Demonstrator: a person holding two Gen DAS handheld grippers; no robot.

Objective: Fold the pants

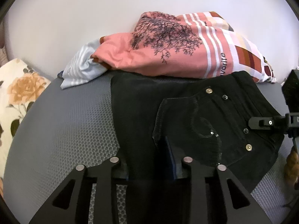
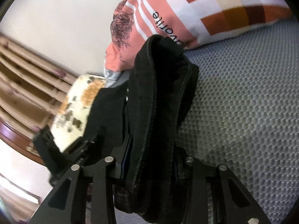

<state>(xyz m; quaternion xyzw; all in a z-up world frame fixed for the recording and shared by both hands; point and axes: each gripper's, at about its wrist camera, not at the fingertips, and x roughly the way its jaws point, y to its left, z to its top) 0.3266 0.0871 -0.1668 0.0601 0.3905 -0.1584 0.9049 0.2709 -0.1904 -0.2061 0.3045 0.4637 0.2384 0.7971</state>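
Note:
Black pants (image 1: 196, 112) lie on the grey textured mat (image 1: 65, 130), back pocket and rivets up, waistband to the right. My left gripper (image 1: 151, 158) is shut on a fold of the pants at their near edge. My right gripper (image 2: 149, 160) is shut on the pants' waistband (image 2: 160, 93), which bunches up between its fingers. The right gripper also shows in the left wrist view (image 1: 271, 123) at the pants' right edge.
A pink tree-print pillow (image 1: 168, 50) and a striped cloth (image 1: 82, 69) lie behind the pants against the white wall. A floral cushion (image 1: 16, 100) lies at the left. Beige curtains (image 2: 24, 78) hang left in the right wrist view.

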